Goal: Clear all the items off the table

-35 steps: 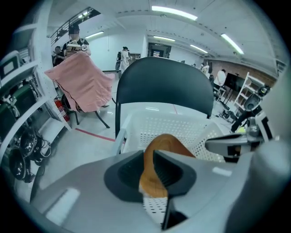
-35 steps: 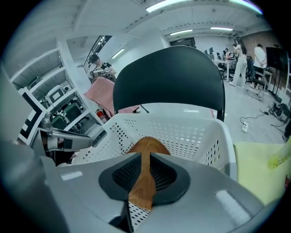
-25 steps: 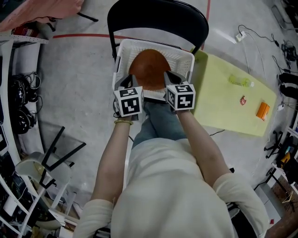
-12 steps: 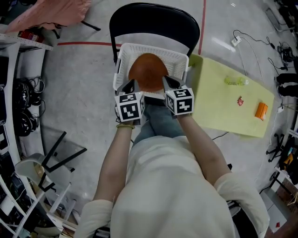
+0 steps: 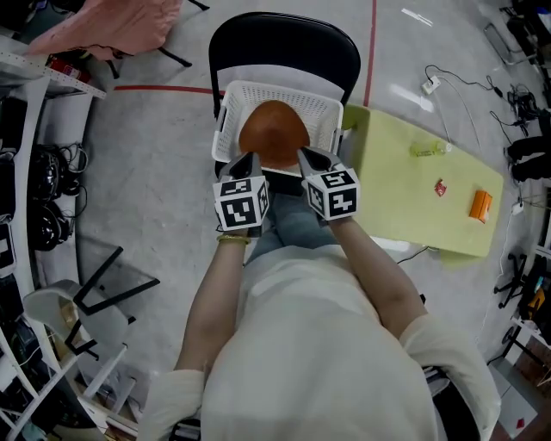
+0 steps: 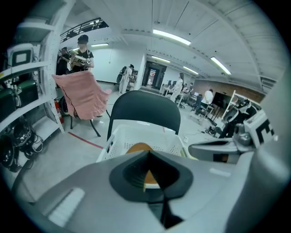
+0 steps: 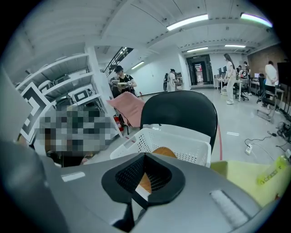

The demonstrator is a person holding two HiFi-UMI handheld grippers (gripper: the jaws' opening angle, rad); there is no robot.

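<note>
Underfoot, a wide grey floor (image 5: 146,172) crossed by a red tape line (image 5: 164,88). At the head view's right, a long yellow-green bench (image 5: 396,194), set at a slant, one corner just beside the basket. Ahead of the person's knees, a black chair (image 5: 284,39) with a white perforated basket (image 5: 280,90) resting on its seat. Up in the left corner, a pink cloth (image 5: 120,21) draped over another chair. Inside the basket, a rounded orange-brown thing (image 5: 274,133), filling much of the middle. Could be a bowl turned over or a ball; hard to say from here.

Held side by side over the near rim of the basket, apart from each other and pointing down at a slant: left tongs (image 5: 248,158) and right tongs (image 5: 305,153), each with its marker cube toward the person. Both closed tight, jaws pressed together with nothing between them. In each gripper view, only the diamond-shaped gap behind the tips, and through it a sliver of the orange-brown thing beyond.

Left on the bench, well apart from the tongs: a pale green bottle (image 5: 428,150) lying near the far edge, an orange block (image 5: 480,205) toward the right end, and between them a tiny red scrap (image 5: 441,188).
</note>
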